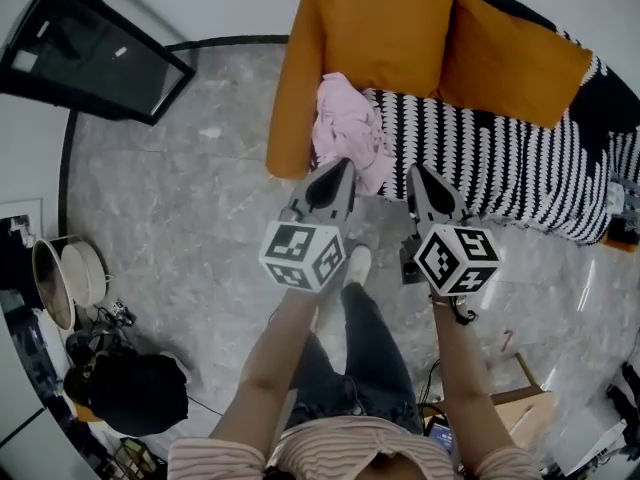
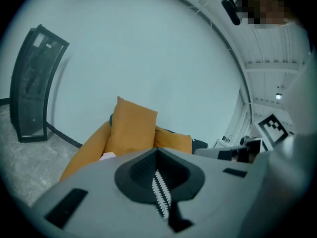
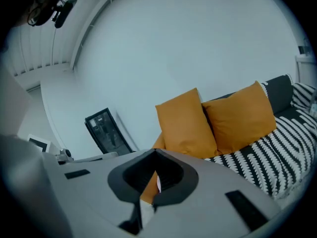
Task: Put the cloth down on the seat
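Note:
A crumpled pink cloth (image 1: 350,133) lies on the left end of the sofa seat (image 1: 490,158), which has a black-and-white patterned cover, right beside the orange armrest (image 1: 290,98). My left gripper (image 1: 343,168) hovers with its tip just at the cloth's near edge; its toothed pads meet and nothing is between them (image 2: 157,155). A sliver of the cloth (image 2: 106,156) shows over its body. My right gripper (image 1: 413,173) is a little to the right, over the seat's front edge, also shut and empty (image 3: 156,153).
Two orange cushions (image 1: 380,23) (image 1: 510,58) lean on the sofa back. A black glass-fronted unit (image 1: 90,53) stands on the marble floor at left. Pots (image 1: 70,278) and a black bag (image 1: 135,393) sit lower left, a cardboard box (image 1: 520,408) lower right.

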Demonstrator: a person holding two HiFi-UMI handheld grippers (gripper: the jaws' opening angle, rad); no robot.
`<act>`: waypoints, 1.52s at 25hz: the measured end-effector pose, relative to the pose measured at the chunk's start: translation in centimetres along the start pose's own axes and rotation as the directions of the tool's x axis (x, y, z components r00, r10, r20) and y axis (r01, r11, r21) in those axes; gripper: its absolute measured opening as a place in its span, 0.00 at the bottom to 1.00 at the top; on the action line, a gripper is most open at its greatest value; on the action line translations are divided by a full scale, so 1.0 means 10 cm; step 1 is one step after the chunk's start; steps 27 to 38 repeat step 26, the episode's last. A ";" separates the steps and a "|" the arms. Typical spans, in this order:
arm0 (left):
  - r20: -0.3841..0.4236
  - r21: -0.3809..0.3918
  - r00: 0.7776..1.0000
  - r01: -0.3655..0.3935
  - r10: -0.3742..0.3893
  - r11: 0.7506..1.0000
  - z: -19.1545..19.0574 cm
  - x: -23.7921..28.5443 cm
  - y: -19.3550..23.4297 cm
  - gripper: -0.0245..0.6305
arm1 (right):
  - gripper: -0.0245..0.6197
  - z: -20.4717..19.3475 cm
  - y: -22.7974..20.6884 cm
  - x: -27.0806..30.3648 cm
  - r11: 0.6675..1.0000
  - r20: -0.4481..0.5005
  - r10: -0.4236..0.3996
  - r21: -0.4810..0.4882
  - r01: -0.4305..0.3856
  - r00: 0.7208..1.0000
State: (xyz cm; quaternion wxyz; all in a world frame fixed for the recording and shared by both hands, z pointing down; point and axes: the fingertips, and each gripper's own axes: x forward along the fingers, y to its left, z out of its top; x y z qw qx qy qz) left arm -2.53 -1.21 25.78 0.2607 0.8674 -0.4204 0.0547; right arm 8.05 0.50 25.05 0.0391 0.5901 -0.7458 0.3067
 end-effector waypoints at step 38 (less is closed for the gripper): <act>0.071 0.202 0.994 0.066 -0.082 0.977 0.78 -0.70 -0.94 0.05 | 0.05 0.65 0.57 -1.34 0.989 0.206 0.068 -0.145 -0.038 0.976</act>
